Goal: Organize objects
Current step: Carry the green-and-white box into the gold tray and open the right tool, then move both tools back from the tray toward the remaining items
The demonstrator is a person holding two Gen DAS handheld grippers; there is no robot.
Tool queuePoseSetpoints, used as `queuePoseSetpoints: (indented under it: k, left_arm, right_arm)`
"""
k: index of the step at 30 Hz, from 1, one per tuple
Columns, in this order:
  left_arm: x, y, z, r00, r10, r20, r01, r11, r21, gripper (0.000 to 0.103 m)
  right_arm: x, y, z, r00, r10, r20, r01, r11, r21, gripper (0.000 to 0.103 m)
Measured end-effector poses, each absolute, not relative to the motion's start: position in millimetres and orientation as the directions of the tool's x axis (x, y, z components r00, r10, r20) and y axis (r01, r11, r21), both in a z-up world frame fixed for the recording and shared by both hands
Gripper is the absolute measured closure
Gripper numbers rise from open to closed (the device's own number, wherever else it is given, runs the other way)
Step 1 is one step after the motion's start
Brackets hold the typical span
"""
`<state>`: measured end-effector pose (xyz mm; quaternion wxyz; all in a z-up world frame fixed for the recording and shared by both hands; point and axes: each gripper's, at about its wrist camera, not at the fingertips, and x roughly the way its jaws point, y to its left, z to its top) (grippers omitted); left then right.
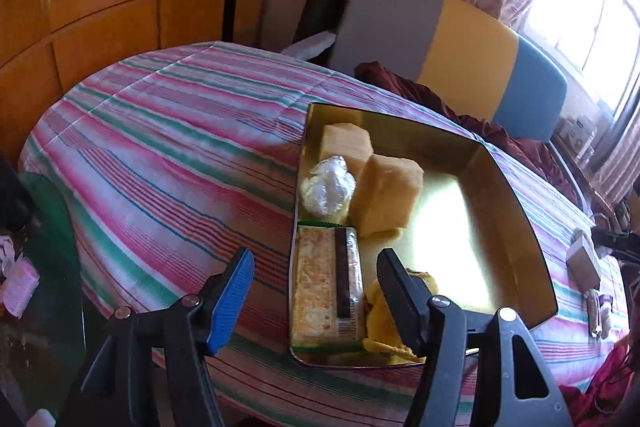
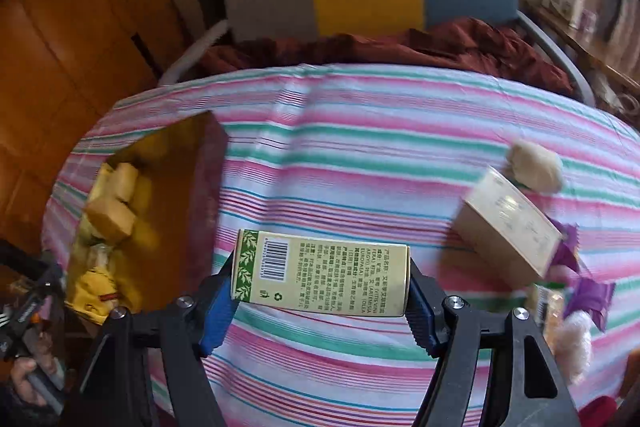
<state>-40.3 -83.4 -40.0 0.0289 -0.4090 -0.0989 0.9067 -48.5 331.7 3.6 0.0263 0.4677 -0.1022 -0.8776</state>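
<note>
Green-and-cream box (image 2: 322,273), printed with a barcode and small text, sits crosswise between the fingers of the right gripper (image 2: 320,297), which are clamped on its two short ends; the blue pads (image 2: 218,311) press against the leaf-patterned end on one side and the plain end on the other. The box is held off the striped tablecloth (image 2: 360,147), roughly level, just ahead of the gripper's body. Ahead and to the right of it lie a beige carton (image 2: 508,223), a pale round bun (image 2: 534,165) beyond that, and purple wrappers (image 2: 580,283) at the near right. To the left stands the gold tray (image 2: 188,187).

The left gripper (image 1: 316,301) is spread wide and grasps nothing. It hovers over the near end of the gold tray (image 1: 516,211), its right finger (image 1: 400,301) above a yellow packet (image 1: 382,327) and its blue-padded left finger (image 1: 232,303) over the tablecloth just outside the tray wall. Between the fingers lies a cracker pack (image 1: 326,291); farther ahead in the tray are a crumpled clear bag (image 1: 328,187) and two yellow cake blocks (image 1: 386,193).
</note>
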Motion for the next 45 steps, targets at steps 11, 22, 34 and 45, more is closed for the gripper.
queuePoseSetpoints:
  k: [11,22,34,45]
  left_arm:
    - [-42,-104,-42,-0.677,0.133,-0.724,0.087,-0.962,-0.258,0.040]
    - [-45,-101,-49,-0.662,0.135,-0.737,0.086,-0.964,-0.253,0.040]
    - [-31,-72,-28,-0.707,0.141,-0.693,-0.013,-0.982,-0.186,0.040]
    - [-17,-15,-8,-0.697,0.219,-0.683,-0.194,-0.974,-0.115,0.040]
  right_arm:
    - [-127,112,-41,-0.348,-0.327,-0.878,0.310,-0.925,0.222,0.030]
    - [-137,71,-70,-0.280,-0.407,-0.870,0.335,-0.890,0.309,0.003]
    - [-87,145,-37,-0.414,-0.414,-0.811,0.238,-0.909,0.342,0.002]
    - [-46,255,-13,-0.539,-0.316,-0.781,0.075,-0.941,0.329,0.001]
